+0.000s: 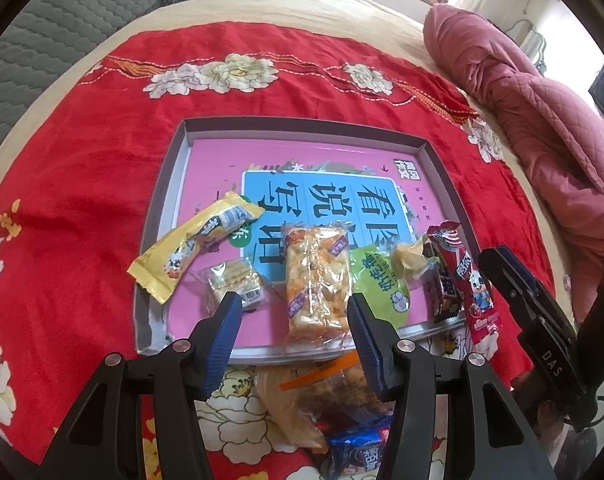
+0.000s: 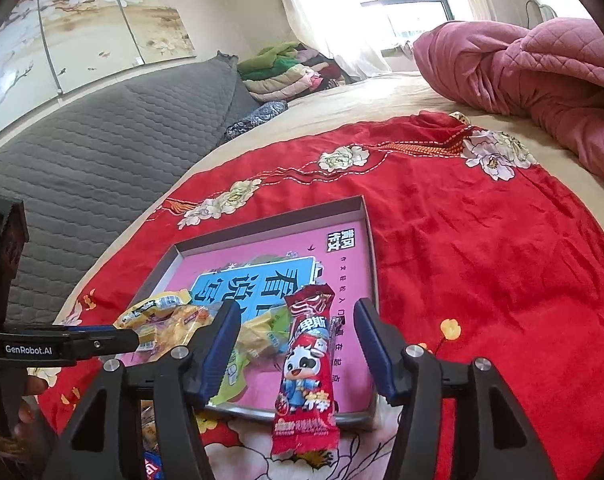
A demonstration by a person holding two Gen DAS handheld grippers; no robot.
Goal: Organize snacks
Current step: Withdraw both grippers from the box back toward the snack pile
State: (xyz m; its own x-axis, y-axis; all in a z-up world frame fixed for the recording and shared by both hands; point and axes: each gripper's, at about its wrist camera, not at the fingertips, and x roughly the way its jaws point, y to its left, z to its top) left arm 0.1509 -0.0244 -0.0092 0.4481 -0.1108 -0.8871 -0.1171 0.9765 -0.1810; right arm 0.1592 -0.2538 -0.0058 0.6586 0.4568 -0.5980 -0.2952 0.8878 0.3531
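My left tongs, black-armed with ribbed blue pads, stood apart and clamped nothing; between their tips lay the clear-wrapped orange-and-white puffed rice bar, its near end crossing the front rim of the shallow grey cardboard tray with its pink printed floor. My right tongs were likewise apart and empty, and the long red stick packet bearing a cartoon cow lay between their tips, draped over the tray's front rim onto the red floral satin cloth. Inside the tray, from the left-wrist view, a yellow cartoon-printed snack sachet overhung the left wall, a small clear packet of pale biscuits lay beside the rice bar, and a green pouch and a crumpled yellow wrapper lay to its right. Nearer than the tray, on the cloth, rested a translucent bag with an orange strip and a blue wrapped packet.
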